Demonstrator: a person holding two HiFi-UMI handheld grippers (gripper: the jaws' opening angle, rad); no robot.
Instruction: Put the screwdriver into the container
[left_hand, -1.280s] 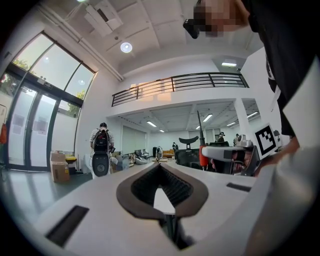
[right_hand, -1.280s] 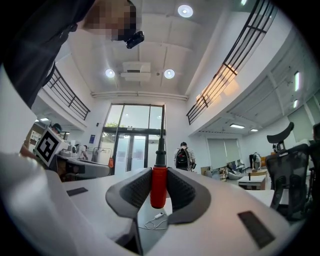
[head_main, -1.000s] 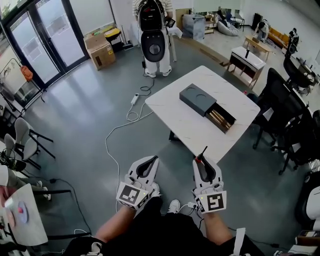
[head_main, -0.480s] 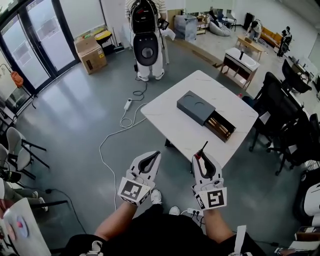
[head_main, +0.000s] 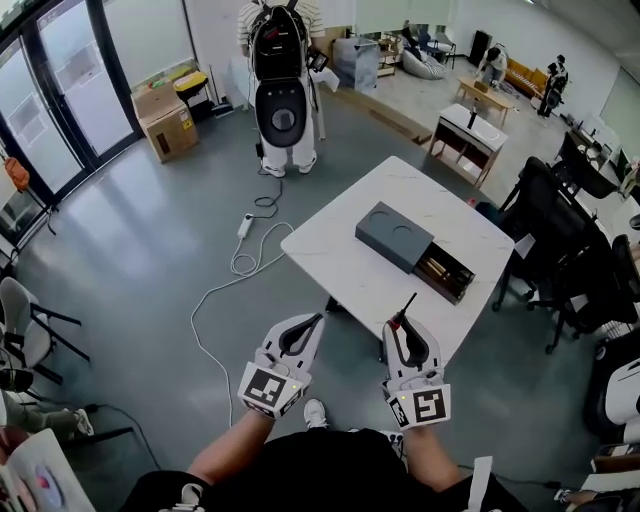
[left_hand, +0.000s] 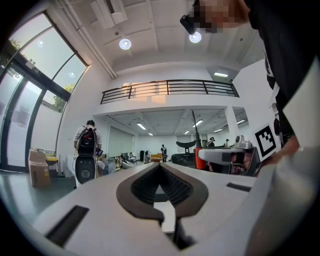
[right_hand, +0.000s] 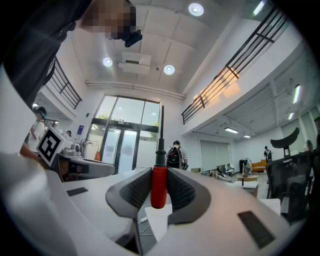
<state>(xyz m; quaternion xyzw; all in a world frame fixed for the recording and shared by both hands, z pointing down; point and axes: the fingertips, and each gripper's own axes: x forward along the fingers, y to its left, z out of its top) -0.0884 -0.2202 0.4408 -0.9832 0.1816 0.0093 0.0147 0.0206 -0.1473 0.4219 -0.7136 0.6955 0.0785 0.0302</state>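
Screwdriver (right_hand: 159, 192) seemed light, stiff, slick — my right gripper (right_hand: 159, 172) clenched its red handle, shaft pointing forward; left gripper (left_hand: 160, 167) closed, empty.

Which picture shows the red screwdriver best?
The right gripper view: the red-handled screwdriver with a black metal shaft stands large in the middle, clamped in the right tongs. The head view shows it tiny; the left gripper view only small, off to the side.

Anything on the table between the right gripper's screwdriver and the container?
Nothing. In the head view, only bare white table lies between the screwdriver clamped in the right gripper and the grey container.
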